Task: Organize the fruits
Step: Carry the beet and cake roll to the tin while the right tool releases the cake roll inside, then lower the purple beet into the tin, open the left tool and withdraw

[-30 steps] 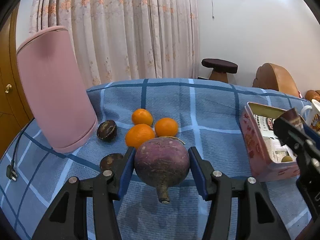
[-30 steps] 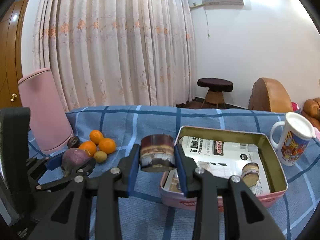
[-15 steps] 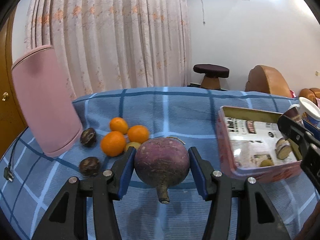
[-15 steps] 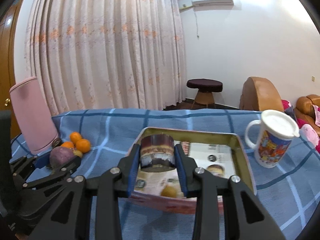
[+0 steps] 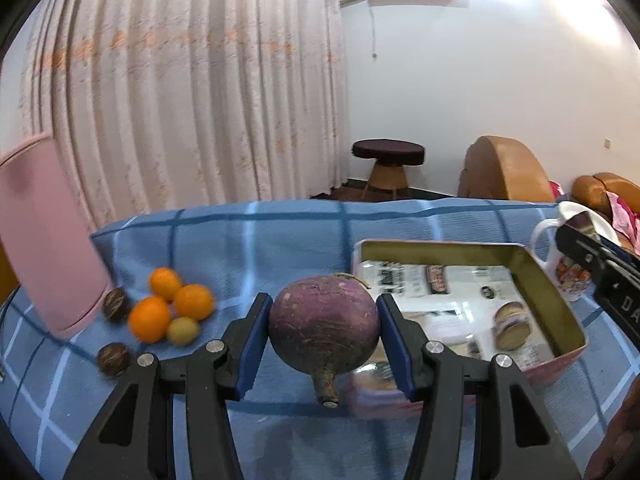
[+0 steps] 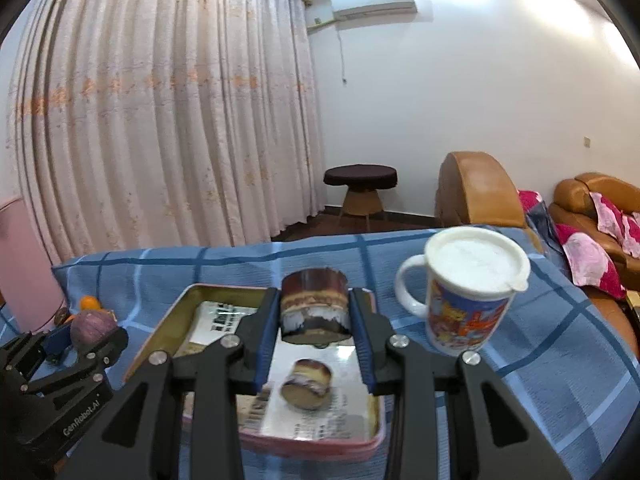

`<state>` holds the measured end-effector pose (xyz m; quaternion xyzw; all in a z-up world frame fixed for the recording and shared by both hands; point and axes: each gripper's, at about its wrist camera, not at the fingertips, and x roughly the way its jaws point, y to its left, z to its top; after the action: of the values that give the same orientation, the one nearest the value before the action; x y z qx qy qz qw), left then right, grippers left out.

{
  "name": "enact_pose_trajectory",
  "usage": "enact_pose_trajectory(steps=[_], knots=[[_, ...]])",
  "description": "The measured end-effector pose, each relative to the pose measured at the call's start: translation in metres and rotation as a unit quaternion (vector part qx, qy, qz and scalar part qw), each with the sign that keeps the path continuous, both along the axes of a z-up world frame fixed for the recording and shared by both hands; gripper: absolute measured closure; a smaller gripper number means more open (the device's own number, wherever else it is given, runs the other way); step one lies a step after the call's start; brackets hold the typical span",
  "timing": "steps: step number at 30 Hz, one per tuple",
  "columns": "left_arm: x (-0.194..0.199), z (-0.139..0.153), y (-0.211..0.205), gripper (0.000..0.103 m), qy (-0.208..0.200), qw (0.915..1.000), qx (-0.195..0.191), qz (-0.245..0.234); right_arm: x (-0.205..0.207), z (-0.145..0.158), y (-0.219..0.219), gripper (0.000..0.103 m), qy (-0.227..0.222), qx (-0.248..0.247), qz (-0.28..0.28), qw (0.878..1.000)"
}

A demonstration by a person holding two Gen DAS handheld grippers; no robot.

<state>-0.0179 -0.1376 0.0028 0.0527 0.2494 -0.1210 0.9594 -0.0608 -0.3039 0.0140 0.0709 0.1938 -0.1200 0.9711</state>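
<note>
My left gripper (image 5: 323,330) is shut on a round purple turnip (image 5: 324,322), held above the blue checked cloth just left of a pink tin tray (image 5: 538,276). My right gripper (image 6: 314,322) is shut on a short dark sugarcane piece (image 6: 314,306), held over the same tray (image 6: 176,306). One sugarcane piece (image 6: 306,382) lies in the tray; it also shows in the left wrist view (image 5: 512,326). Three oranges (image 5: 168,306), a small yellow-green fruit (image 5: 183,331) and two dark passion fruits (image 5: 114,358) lie on the cloth at the left.
A pink lampshade (image 5: 40,236) stands at the far left beside the fruits. A white lidded cartoon mug (image 6: 470,294) stands right of the tray. Curtains, a stool (image 6: 360,186) and brown sofas are behind the table.
Both grippers have moved right, with turnip and sugarcane piece still held. The left now sits beside the tray's left side; the right now hangs over the tray, near the mug.
</note>
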Motion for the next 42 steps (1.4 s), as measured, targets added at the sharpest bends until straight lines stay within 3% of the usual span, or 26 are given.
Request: enact_pose_trajectory(steps=[14,17,21,34,37,42], knots=[[0.025,-0.017,-0.068,0.048,0.046,0.9973,0.034,-0.046,0.038,-0.027,-0.021,0.066,0.077,0.008,0.004,0.997],[0.030,-0.022,-0.070,0.048,0.062,0.9962,0.044,-0.043,0.046,-0.034,-0.017,0.066,0.094,0.005,0.017,0.995],[0.038,-0.025,-0.065,0.048,0.086,0.9950,0.031,-0.041,0.050,-0.041,-0.022,0.066,0.107,0.026,0.025,0.994],[0.043,-0.031,-0.072,0.048,0.101,0.9928,0.050,-0.038,0.055,-0.045,-0.015,0.063,0.123,0.049,0.057,0.990],[0.046,-0.032,-0.075,0.048,0.103,0.9925,0.054,-0.038,0.055,-0.044,-0.013,0.059,0.117,0.050,0.062,0.990],[0.045,-0.033,-0.077,0.047,0.105,0.9922,0.056,-0.038,0.049,-0.039,-0.010,0.034,0.097,0.040,0.055,0.993]])
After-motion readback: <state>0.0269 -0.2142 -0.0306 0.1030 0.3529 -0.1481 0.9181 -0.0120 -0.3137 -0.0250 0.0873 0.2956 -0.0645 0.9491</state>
